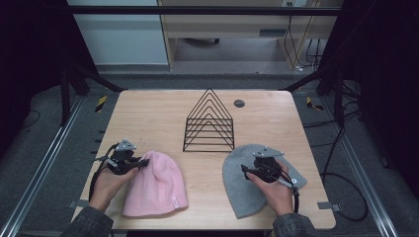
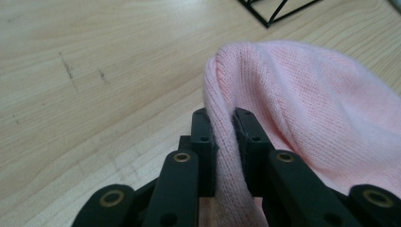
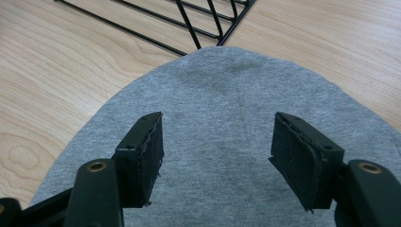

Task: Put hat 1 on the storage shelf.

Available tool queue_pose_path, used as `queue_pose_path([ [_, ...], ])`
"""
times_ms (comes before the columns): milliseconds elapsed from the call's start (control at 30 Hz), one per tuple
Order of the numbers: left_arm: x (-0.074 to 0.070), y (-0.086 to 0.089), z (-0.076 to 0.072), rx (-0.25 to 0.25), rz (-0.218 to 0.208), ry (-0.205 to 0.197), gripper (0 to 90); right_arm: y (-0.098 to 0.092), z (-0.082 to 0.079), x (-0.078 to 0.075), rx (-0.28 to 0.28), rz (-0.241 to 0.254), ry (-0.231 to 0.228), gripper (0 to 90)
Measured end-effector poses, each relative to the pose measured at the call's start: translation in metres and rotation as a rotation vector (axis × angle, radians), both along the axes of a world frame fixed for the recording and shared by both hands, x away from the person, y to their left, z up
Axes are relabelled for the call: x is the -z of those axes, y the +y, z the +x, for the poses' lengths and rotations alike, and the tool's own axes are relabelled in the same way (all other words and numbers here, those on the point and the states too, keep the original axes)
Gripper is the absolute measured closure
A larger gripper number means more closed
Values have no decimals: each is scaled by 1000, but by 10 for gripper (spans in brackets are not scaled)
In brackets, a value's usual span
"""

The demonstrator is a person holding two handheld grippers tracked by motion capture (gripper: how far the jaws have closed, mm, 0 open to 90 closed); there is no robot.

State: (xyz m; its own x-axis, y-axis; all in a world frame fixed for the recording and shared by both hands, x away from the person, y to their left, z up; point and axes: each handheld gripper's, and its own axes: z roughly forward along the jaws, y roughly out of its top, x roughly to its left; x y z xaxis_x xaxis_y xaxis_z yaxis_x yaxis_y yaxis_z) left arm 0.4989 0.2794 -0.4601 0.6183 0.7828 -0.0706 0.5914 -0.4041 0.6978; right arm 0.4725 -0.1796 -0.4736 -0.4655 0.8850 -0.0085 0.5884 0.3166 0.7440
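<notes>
**On the table: two knit caps, one wire rack**

At seven o'clock on the wooden table [image 1: 148,106] lies a pink beanie [image 1: 155,185], soft ribbed knit, light and limp. The left gripper [image 1: 129,162], at the cap's ten o'clock edge, has its jaws pressed on a raised fold of the pink knit, a sound place to hold, since the cloth bunches easily and should not slip from the pads. At five o'clock lies a grey beanie [image 1: 243,190], flat, thinner jersey, likely floppy when lifted. The right gripper [image 1: 262,170] hangs over its crown with jaws spread, nothing between them; the rim would give a firmer pinch. At twelve o'clock stands a black wire rack [image 1: 209,122], untouched
</notes>
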Motion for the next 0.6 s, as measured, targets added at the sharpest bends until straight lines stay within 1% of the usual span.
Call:
queue_pose_path([
  [100, -5, -3, -3, 9, -8, -25, 801, -1, 1, 0, 4, 5, -1, 348],
  [167, -7, -5, -5, 11, 3, -42, 802, -2, 2, 0, 5, 4, -3, 347],
  [267, -10, -6, -8, 17, 0, -55, 803, -2, 4, 1, 9, 5, -3, 343],
  [300, -11, -6, -9, 20, 9, -63, 803, -2, 4, 1, 8, 2, -5, 342],
  [333, -11, -6, -9, 20, 9, -63, 803, -2, 4, 1, 8, 2, -5, 342],
  [367, -12, -6, -10, 17, 2, -66, 803, -1, 1, 0, 12, 8, -8, 340],
  [533, -18, -4, -15, 16, -10, -99, 804, 0, -2, -2, 15, 0, -21, 338],
  [600, -20, -4, -15, 21, -8, -104, 805, 0, -1, -2, 11, 1, -19, 339],
])
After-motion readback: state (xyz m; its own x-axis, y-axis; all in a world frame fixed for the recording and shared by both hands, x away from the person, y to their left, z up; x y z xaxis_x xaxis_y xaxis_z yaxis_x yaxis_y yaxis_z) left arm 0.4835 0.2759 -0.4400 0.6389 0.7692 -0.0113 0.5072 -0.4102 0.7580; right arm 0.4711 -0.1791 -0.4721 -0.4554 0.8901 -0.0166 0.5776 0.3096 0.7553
